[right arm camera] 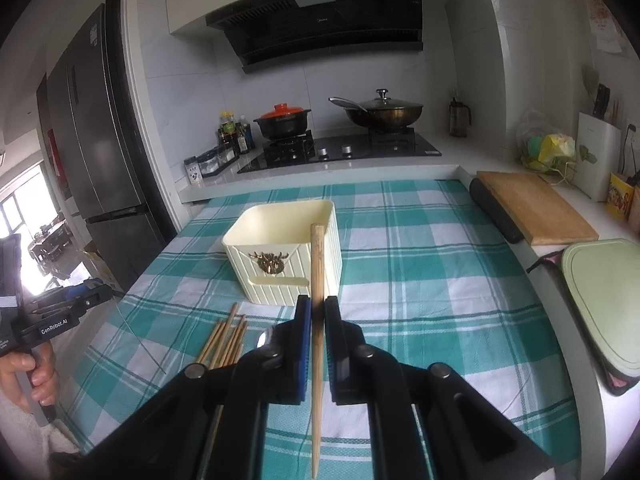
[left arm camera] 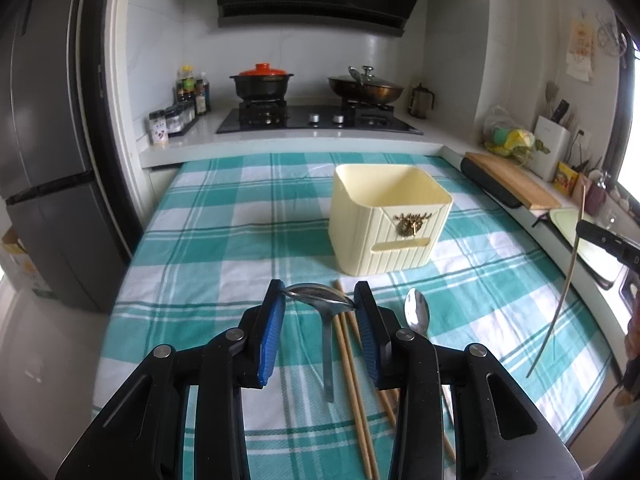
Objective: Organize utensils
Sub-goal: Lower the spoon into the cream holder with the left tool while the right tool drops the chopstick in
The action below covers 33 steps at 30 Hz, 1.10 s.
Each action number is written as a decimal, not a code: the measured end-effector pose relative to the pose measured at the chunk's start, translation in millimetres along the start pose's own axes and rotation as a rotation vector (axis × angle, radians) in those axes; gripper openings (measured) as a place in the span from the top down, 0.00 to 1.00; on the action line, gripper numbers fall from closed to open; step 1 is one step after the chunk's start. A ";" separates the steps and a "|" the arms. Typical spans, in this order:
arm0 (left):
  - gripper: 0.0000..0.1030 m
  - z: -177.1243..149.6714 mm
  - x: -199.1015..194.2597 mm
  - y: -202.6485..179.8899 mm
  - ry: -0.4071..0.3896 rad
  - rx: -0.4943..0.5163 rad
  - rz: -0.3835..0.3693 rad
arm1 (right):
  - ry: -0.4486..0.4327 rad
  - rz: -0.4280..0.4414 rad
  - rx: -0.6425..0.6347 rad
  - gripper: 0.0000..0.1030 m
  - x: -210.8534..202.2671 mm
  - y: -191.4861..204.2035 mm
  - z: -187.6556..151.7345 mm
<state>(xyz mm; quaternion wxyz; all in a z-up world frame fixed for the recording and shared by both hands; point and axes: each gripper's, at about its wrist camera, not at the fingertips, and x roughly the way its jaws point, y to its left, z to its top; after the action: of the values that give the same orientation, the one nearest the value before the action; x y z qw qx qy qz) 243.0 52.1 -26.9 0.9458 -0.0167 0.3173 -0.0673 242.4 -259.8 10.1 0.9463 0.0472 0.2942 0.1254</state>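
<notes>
My left gripper (left arm camera: pixel 319 292) is shut on the bowl of a metal spoon (left arm camera: pixel 326 344), whose handle hangs down above the checked cloth. Under it lie several wooden chopsticks (left arm camera: pixel 354 384), with a second spoon (left arm camera: pixel 416 314) beside them. A cream square container (left arm camera: pixel 388 220) stands open-topped just beyond. My right gripper (right arm camera: pixel 318 302) is shut on one chopstick (right arm camera: pixel 318 256), held nearly upright in front of the container (right arm camera: pixel 280 256). The chopstick pile (right arm camera: pixel 226 340) lies on the cloth to its lower left. At that view's left edge a hand (right arm camera: pixel 36 372) holds the left gripper (right arm camera: pixel 106 294).
The teal checked tablecloth (left arm camera: pixel 224 240) covers the table. Behind it is a stove with a red-lidded pot (left arm camera: pixel 262 80) and a wok (left arm camera: pixel 366 88), and spice bottles (left arm camera: pixel 188 100). A wooden cutting board (right arm camera: pixel 536 208) and a green board (right arm camera: pixel 604 300) sit at the right; a fridge (right arm camera: pixel 100 140) stands left.
</notes>
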 end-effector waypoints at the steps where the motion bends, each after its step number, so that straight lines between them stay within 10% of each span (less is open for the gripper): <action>1: 0.66 4.7 -0.1 -0.6 -0.001 0.000 -0.005 | -0.012 0.001 0.000 0.93 -0.4 0.3 5.1; 20: 0.66 211.0 50.5 -32.6 -0.129 0.023 -0.088 | -0.255 0.082 -0.099 0.93 91.9 29.6 193.1; 33: 0.66 185.2 211.1 -39.0 0.099 -0.033 -0.056 | -0.006 0.069 -0.121 0.93 246.1 17.5 139.8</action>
<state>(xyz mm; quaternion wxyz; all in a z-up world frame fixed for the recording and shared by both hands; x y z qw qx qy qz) 516.7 -17.7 -2.5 0.9262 -0.0380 0.3644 -0.0893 514.0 -179.8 -6.2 0.9435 0.0004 0.2813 0.1752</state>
